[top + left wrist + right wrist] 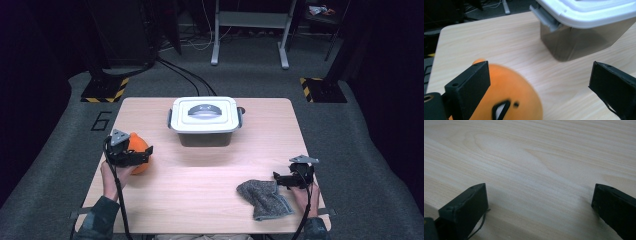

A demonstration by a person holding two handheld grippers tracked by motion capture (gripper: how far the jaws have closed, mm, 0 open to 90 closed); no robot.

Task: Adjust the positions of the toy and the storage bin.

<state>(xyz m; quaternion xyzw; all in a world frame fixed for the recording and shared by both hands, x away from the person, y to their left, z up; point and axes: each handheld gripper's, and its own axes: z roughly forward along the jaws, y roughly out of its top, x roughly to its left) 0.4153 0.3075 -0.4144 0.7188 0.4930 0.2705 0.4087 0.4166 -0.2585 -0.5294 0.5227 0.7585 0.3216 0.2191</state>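
At lower left of the high view we see the left claw (134,156) with its jaws spread wide around the orange ball (139,150), which sits on the worktop (200,175) against one jaw and well apart from the other. At lower right, our right claw (282,180) stands wide and empty, just beside the grey cloth (262,197). The lidded box (204,120) sits at upper centre.

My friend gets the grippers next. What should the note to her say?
Left gripper: jaws wide open, the orange toy sits between them, closer to one jaw, not squeezed.
Right gripper: open, nothing between its jaws, low over the bare table, beside the grey cloth.
The box stands at the back of the table with its white lid on.
Done: nothing is in the box as far as can be seen.
Left, probably: grip the toy; the lid looks like it still needs to come off.
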